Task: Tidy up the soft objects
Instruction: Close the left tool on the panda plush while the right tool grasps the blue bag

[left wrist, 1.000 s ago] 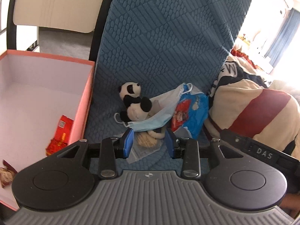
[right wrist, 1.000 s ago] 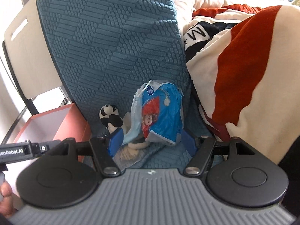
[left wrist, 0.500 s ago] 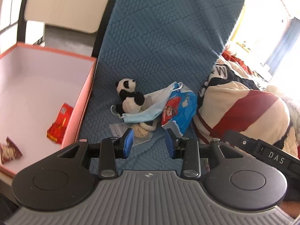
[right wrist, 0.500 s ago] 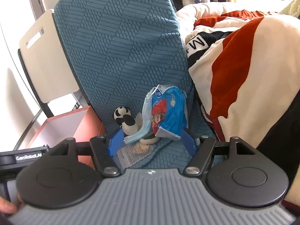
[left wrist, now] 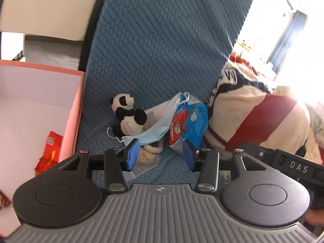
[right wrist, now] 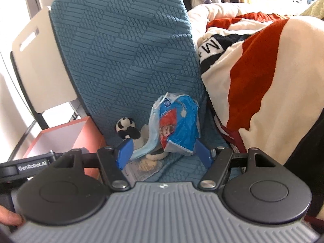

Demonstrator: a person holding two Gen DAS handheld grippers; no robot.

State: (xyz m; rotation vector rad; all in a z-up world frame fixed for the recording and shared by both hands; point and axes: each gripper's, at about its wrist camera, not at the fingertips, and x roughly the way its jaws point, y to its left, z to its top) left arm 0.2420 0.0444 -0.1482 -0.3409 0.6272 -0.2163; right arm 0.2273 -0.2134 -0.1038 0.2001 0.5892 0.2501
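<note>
A small pile lies on the teal seat cushion: a panda plush, a light blue face mask draped over it, a blue snack bag and a clear packet in front. My left gripper hovers just short of the pile, its jaws opening, nothing between them. From the right wrist view the panda plush, face mask and blue snack bag sit ahead of my right gripper, which is open and holds nothing.
A pink-walled box stands left of the seat, with a red wrapper inside. A cream, red and black blanket is heaped at the right. A beige chair back stands behind. The other gripper's body juts in at lower right.
The left gripper's jaws have widened. Its view drew back from the pile and then closed in again. The right gripper's view backed off slightly from the pile, jaws unchanged.
</note>
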